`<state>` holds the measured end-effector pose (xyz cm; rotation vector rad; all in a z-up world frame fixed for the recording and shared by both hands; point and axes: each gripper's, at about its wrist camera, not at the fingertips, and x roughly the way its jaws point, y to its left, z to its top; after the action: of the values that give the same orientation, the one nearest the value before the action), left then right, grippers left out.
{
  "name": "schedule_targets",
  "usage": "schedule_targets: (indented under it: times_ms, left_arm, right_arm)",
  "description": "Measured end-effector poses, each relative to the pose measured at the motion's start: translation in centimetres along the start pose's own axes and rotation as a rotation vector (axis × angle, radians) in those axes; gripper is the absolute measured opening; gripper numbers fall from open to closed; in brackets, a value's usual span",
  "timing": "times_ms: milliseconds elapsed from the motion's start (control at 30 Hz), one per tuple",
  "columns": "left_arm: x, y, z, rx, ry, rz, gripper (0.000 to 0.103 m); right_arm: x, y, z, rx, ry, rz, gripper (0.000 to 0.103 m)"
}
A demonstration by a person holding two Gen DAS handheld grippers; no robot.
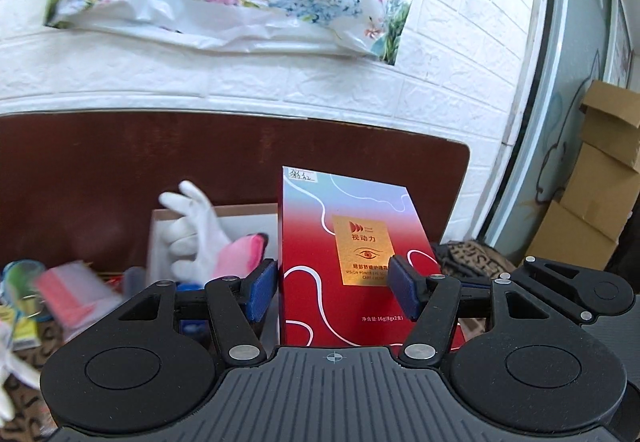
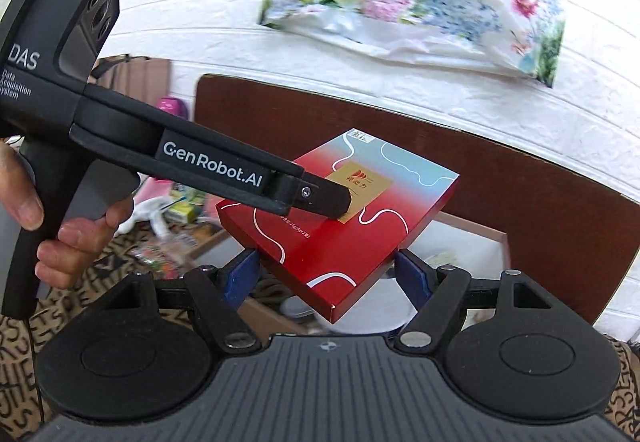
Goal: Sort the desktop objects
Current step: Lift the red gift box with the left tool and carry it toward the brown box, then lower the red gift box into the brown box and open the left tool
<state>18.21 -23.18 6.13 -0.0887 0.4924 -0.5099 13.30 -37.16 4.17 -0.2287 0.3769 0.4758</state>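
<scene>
A: Up off the surface, between both claws, is the red box (image 1: 344, 262). See it?

B: Yes. The left claw (image 1: 334, 282) has its blue pads (image 1: 264, 290) pressed on the two long sides of the box. It is about half open, because the box fills it.

A: And the right claw (image 2: 326, 278)?

B: Its jaws stand wide. The box sits tilted between them, one corner low. From the right view, both pads look like they touch its edges, but I cannot tell how hard they press.

A: Will the box be hard to carry?

B: I think not. It looks like thin card, flat and stiff, and probably light. But it is shiny, so it could slip or spin.

A: Where is best to hold it?

B: On the narrow sides, near the middle. Squeeze softly, or the card may dent.

A: What is below?

B: A tray (image 1: 240, 212) with a white glove (image 1: 192, 230).
</scene>
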Motion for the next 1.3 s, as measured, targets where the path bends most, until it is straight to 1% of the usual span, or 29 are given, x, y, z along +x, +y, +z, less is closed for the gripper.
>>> schedule_targets:
  times_ms: [167,333,533,633,700,733,767,800,867,933,1000,1033,1167,1300]
  left_arm:
    - [4.1,0.6,0.7,-0.027,0.025,-0.005,0.063]
    - [7.7,1.6,0.8,-0.049,0.038,0.026,0.063]
    - [11.3,3.1,1.1,-0.077,0.070,0.044,0.063]
    - [12.6,3.4,1.2,-0.069,0.082,0.047,0.062]
    - [13.6,3.4,1.2,-0.051,0.105,0.038,0.070]
    - [14.0,3.5,1.1,-0.041,0.127,0.032,0.072]
    - [14.3,3.5,1.0,-0.036,0.140,0.021,0.080]
    - [14.3,3.6,0.8,-0.037,0.141,0.016,0.091]
    - [14.0,3.7,0.5,-0.040,0.121,0.018,0.101]
    - [13.8,3.7,0.3,-0.027,0.122,0.005,0.103]
    - [13.9,3.7,0.3,-0.027,0.143,0.002,0.103]
    - [13.8,3.8,0.2,-0.036,0.150,0.005,0.103]
    - [13.6,4.1,0.1,-0.057,0.159,-0.004,0.103]
    - [13.0,3.9,0.1,-0.040,0.153,0.002,0.103]
  right_arm:
    - [2.6,-2.5,0.1,-0.011,0.032,0.002,0.078]
    - [5.5,-4.7,-0.1,0.007,0.069,0.026,0.078]
    - [8.5,-6.6,-0.5,0.054,0.098,0.047,0.078]
    - [9.7,-7.2,-0.6,0.060,0.119,0.044,0.078]
    - [10.6,-7.4,-0.7,0.049,0.154,0.015,0.078]
    - [11.0,-7.4,-0.7,0.042,0.175,-0.009,0.078]
    - [11.4,-7.4,-0.7,0.039,0.196,-0.041,0.078]
    - [11.6,-7.3,-0.8,0.037,0.203,-0.071,0.080]
    - [11.4,-7.2,-1.1,0.038,0.190,-0.080,0.086]
    - [11.3,-7.0,-1.2,0.037,0.190,-0.088,0.087]
    - [11.2,-6.7,-1.4,0.028,0.190,-0.109,0.094]
    - [11.1,-6.6,-1.3,0.023,0.189,-0.122,0.099]
    - [11.1,-6.5,-1.1,0.037,0.186,-0.132,0.102]
    - [10.8,-6.7,-0.8,0.048,0.183,-0.137,0.102]
